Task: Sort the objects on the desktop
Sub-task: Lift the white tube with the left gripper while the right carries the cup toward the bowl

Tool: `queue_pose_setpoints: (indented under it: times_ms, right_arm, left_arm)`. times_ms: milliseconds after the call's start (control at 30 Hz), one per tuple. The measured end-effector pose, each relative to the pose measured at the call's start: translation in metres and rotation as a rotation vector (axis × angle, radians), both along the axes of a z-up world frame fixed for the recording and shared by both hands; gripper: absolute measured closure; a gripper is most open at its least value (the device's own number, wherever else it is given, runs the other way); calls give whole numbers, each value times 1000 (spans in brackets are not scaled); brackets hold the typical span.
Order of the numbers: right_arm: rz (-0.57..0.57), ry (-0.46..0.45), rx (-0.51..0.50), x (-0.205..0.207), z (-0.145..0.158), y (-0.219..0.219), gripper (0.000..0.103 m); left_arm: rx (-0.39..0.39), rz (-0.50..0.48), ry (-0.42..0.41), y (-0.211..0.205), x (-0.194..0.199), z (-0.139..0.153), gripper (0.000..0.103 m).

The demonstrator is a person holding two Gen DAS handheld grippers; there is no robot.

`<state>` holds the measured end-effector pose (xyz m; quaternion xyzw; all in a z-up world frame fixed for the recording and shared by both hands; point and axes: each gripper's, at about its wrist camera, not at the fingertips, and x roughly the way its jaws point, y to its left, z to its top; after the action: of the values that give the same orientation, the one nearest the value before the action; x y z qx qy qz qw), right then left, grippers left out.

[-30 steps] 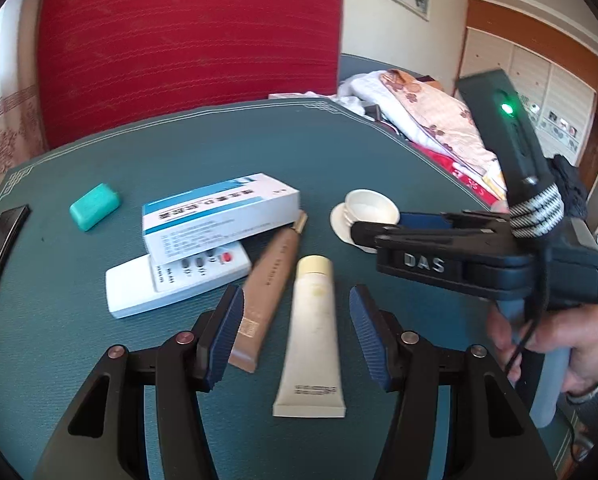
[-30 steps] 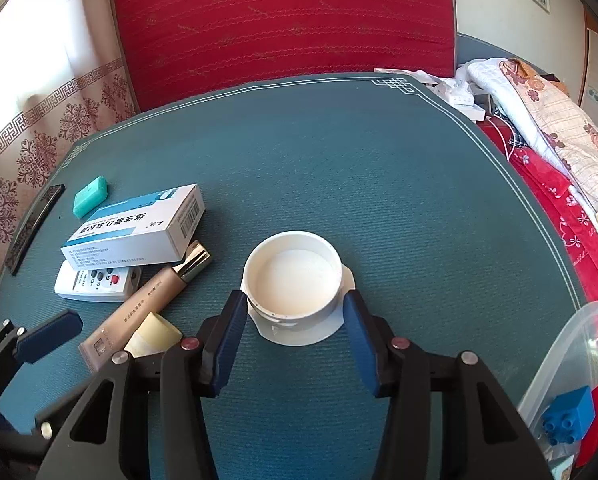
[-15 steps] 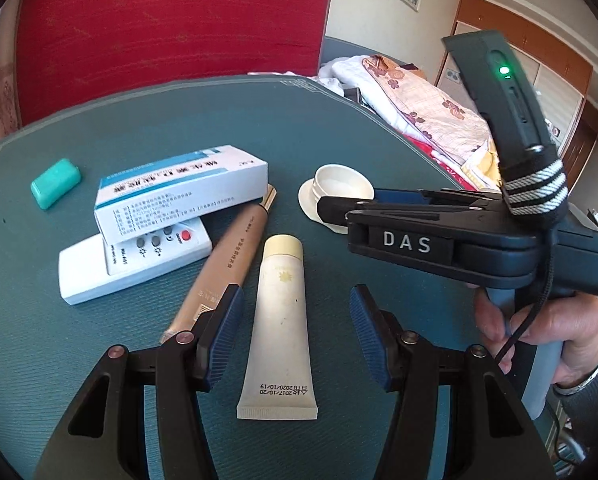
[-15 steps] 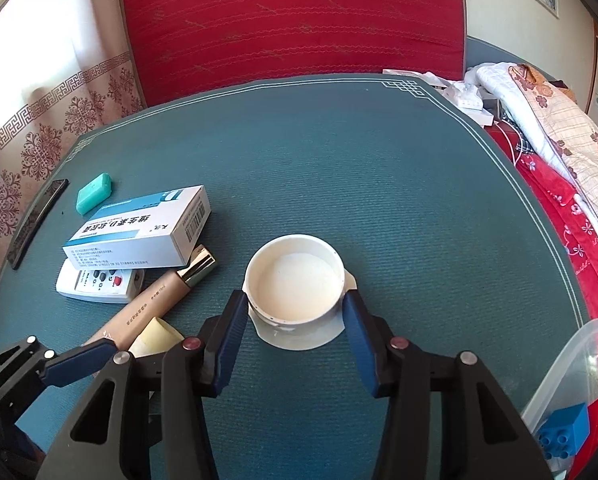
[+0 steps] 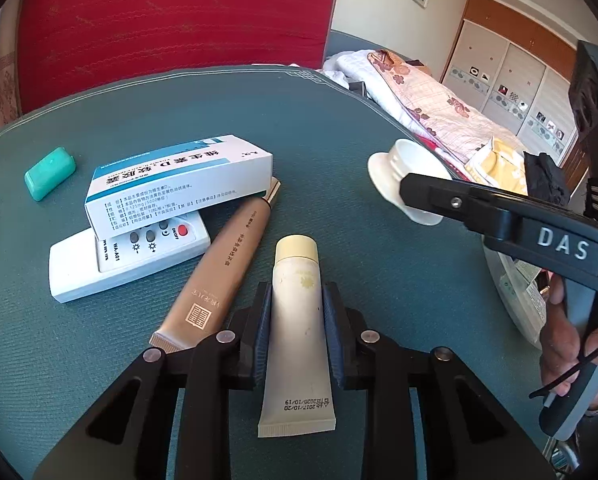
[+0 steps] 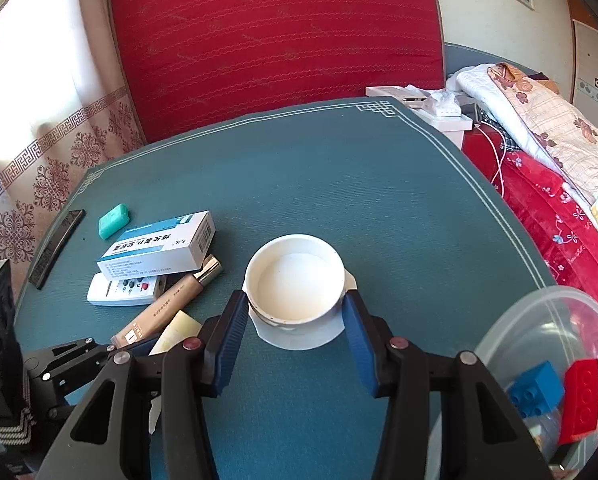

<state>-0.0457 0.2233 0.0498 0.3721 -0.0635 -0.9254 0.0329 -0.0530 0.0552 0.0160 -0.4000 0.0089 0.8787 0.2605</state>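
My left gripper [image 5: 297, 292] is shut on a cream tube [image 5: 297, 344] that lies lengthwise on the teal table, its pads pressed on both sides below the cap. In the right wrist view my right gripper [image 6: 295, 304] is shut on a white round cup [image 6: 295, 276] with a flanged base, the blue pads against its sides. In the left wrist view the cup [image 5: 403, 168] hangs tilted off the table in that gripper. A tan tube [image 5: 219, 272], a white remote [image 5: 99, 268] and a blue-and-white box [image 5: 179, 176] lie in a pile left of the cream tube.
A green soap-like block [image 5: 49, 172] and a dark flat phone [image 6: 57, 248] lie near the table's left edge. A clear plastic tub [image 6: 539, 320] with a blue brick [image 6: 535, 392] and a red brick [image 6: 581, 400] stands at the right. A bed runs along the table's right side.
My left gripper's jaws have gone from wide apart to closed on the cream tube. My right gripper has drawn to the right and up with the white cup, which now tilts.
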Motion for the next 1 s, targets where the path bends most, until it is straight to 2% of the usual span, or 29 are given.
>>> queue_pose_setpoints:
  times_ms: [233, 467, 733, 1000]
  right_arm:
    - [-16, 41, 5, 29, 14, 13, 50]
    - [-68, 53, 21, 57, 20, 36, 50]
    - [-153, 47, 37, 86, 20, 76, 50]
    - [-281, 36, 9, 115, 13, 124, 50]
  left_arm:
    - [-8, -1, 55, 0, 13, 8, 75]
    - [22, 23, 88, -4, 18, 22, 75]
    - [20, -2, 102, 8, 24, 29, 75]
    - [63, -70, 86, 33, 35, 39, 75]
